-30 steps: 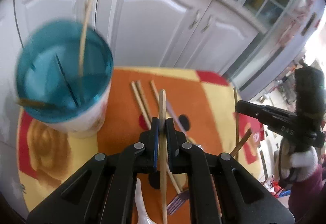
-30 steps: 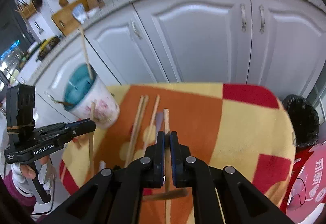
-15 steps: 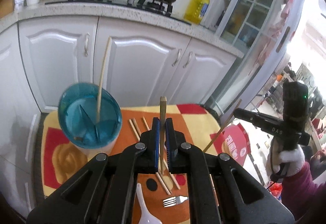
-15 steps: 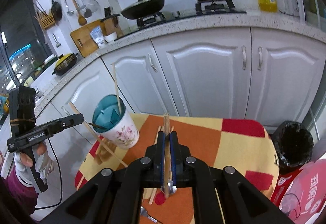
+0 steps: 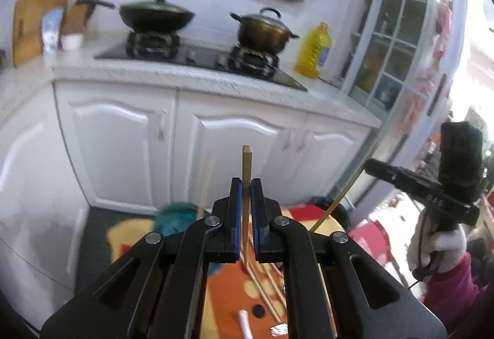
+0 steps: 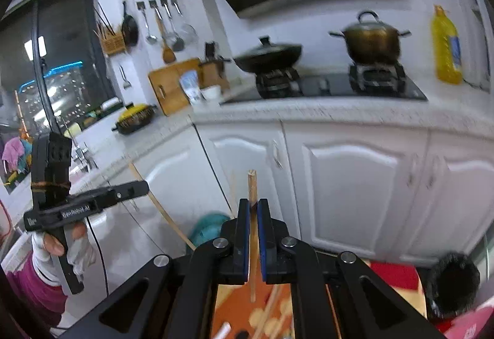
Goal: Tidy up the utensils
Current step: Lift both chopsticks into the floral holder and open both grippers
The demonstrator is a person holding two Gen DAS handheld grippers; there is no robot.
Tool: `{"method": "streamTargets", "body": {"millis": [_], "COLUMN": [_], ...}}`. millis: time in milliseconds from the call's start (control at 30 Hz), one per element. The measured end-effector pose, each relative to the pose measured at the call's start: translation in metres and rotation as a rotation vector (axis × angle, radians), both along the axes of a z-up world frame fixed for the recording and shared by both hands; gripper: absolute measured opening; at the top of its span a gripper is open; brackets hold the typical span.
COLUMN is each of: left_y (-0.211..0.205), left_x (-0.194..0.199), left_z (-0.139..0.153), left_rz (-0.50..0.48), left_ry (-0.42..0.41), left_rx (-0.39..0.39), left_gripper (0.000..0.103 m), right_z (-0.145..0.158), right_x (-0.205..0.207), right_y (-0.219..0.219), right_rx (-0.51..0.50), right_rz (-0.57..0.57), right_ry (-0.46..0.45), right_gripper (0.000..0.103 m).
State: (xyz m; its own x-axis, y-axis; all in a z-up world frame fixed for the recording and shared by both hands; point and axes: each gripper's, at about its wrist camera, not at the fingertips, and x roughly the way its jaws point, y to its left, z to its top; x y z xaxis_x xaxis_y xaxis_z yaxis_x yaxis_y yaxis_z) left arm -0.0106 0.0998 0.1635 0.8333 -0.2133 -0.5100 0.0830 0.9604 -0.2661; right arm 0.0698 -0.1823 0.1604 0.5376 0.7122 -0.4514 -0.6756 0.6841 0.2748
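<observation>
My left gripper point(image 5: 246, 184) is shut on a wooden chopstick point(image 5: 247, 163) that stands upright between its blue pads. It also shows at the left of the right wrist view as the left gripper point(image 6: 143, 185), high above the table. My right gripper point(image 6: 253, 204) is shut on a second chopstick point(image 6: 252, 184). The left wrist view shows this right gripper point(image 5: 372, 166) with its stick slanting down. Far below, partly hidden by the jaws, is the teal-lined cup point(image 5: 174, 217), also seen as the cup point(image 6: 207, 228). Loose chopsticks point(image 5: 267, 286), a white spoon point(image 5: 245, 322) and a fork point(image 5: 279, 329) lie on the orange and yellow tablecloth point(image 5: 228, 292).
White cabinet doors point(image 5: 129, 150) and a counter with a wok point(image 5: 156, 14), a pot point(image 5: 264, 30) and a yellow oil bottle point(image 5: 313, 52) stand behind the table. A black bin point(image 6: 452, 283) sits right of the table. A gloved hand point(image 6: 57, 246) holds the left tool.
Both grippers have risen high above the table, each keeping its chopstick. The views have tilted up from the tablecloth to the counter, and the cup has sunk low in the frame.
</observation>
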Motion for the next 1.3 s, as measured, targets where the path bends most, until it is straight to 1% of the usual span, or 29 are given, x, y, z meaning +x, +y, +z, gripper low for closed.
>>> {"method": "streamTargets", "body": {"millis": [67, 167, 267, 333, 400, 467, 667, 767, 867, 933, 967, 1000, 1033, 1067, 1100, 1133, 1300], "left_y": [0.011, 0.025, 0.034, 0.040, 0.044, 0.050, 0.058, 0.059, 0.058, 0.060, 0.061, 0.062, 0.062, 0.061, 0.061, 0.060, 0.053], "left_x": [0.004, 0.011, 0.019, 0.024, 0.028, 0.035, 0.049, 0.056, 0.059, 0.060, 0.060, 0.060, 0.060, 0.059, 0.058, 0.057, 0.051], "left_z": [0.009, 0.013, 0.008, -0.001, -0.012, -0.029, -0.079, -0.096, -0.104, -0.109, -0.110, -0.110, -0.111, -0.110, -0.110, -0.110, -0.108], "left_rz": [0.037, 0.085, 0.128, 0.159, 0.166, 0.167, 0.178, 0.179, 0.189, 0.198, 0.203, 0.206, 0.208, 0.209, 0.208, 0.207, 0.203], "left_ry": [-0.019, -0.029, -0.024, -0.015, 0.004, 0.041, 0.138, 0.176, 0.193, 0.206, 0.210, 0.212, 0.214, 0.214, 0.213, 0.212, 0.207], "left_rx": [0.024, 0.064, 0.114, 0.153, 0.156, 0.138, 0.092, 0.071, 0.066, 0.052, 0.046, 0.044, 0.041, 0.039, 0.033, 0.030, 0.044], "left_gripper": [0.004, 0.004, 0.004, 0.004, 0.004, 0.004, 0.004, 0.004, 0.004, 0.004, 0.005, 0.007, 0.013, 0.018, 0.027, 0.031, 0.034], "right_z": [0.011, 0.021, 0.022, 0.017, 0.005, -0.014, -0.071, -0.096, -0.112, -0.117, -0.118, -0.119, -0.120, -0.119, -0.119, -0.120, -0.126], "right_x": [0.009, 0.022, 0.035, 0.043, 0.052, 0.061, 0.082, 0.091, 0.100, 0.101, 0.100, 0.099, 0.098, 0.097, 0.095, 0.094, 0.084], "right_y": [0.016, 0.041, 0.068, 0.083, 0.101, 0.115, 0.140, 0.147, 0.147, 0.146, 0.144, 0.143, 0.141, 0.140, 0.138, 0.137, 0.128], "right_rx": [0.020, 0.037, 0.032, 0.017, -0.003, -0.025, -0.084, -0.105, -0.079, -0.069, -0.064, -0.062, -0.060, -0.058, -0.055, -0.055, -0.065], "right_rz": [0.011, 0.028, 0.042, 0.042, 0.051, 0.059, 0.077, 0.080, 0.077, 0.073, 0.069, 0.067, 0.066, 0.066, 0.066, 0.065, 0.065], "right_ry": [-0.014, -0.024, -0.029, -0.029, -0.010, 0.027, 0.146, 0.199, 0.260, 0.277, 0.277, 0.276, 0.278, 0.279, 0.278, 0.278, 0.299], "right_gripper": [0.004, 0.004, 0.004, 0.004, 0.004, 0.004, 0.004, 0.004, 0.004, 0.006, 0.008, 0.015, 0.025, 0.029, 0.031, 0.031, 0.031]}}
